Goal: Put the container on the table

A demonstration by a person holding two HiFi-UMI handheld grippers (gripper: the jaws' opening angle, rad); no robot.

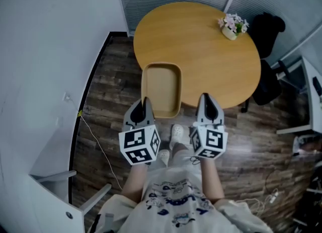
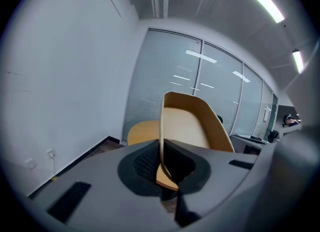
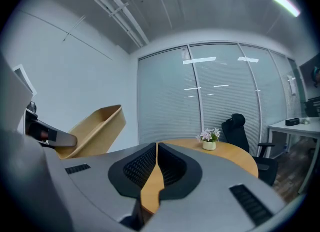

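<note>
A tan open-topped container [image 1: 161, 88] hangs at the near edge of the round wooden table [image 1: 211, 51], its far end over the tabletop and its near end over the floor. My left gripper [image 1: 144, 101] is shut on the container's near left rim. In the left gripper view the container's wall [image 2: 190, 121] stands between the jaws of the left gripper [image 2: 161, 151] and tilts upward. My right gripper [image 1: 205, 97] hovers at the table's near edge, shut and empty. The right gripper view shows the right gripper [image 3: 156, 151] with jaws together and the container [image 3: 95, 128] off to the left.
A small pot of flowers [image 1: 232, 25] stands at the table's far right. A black office chair [image 1: 266, 30] sits behind the table, and a white desk [image 1: 307, 96] is at the right. A cable [image 1: 95, 136] runs over the dark wood floor at the left. White walls close the left side.
</note>
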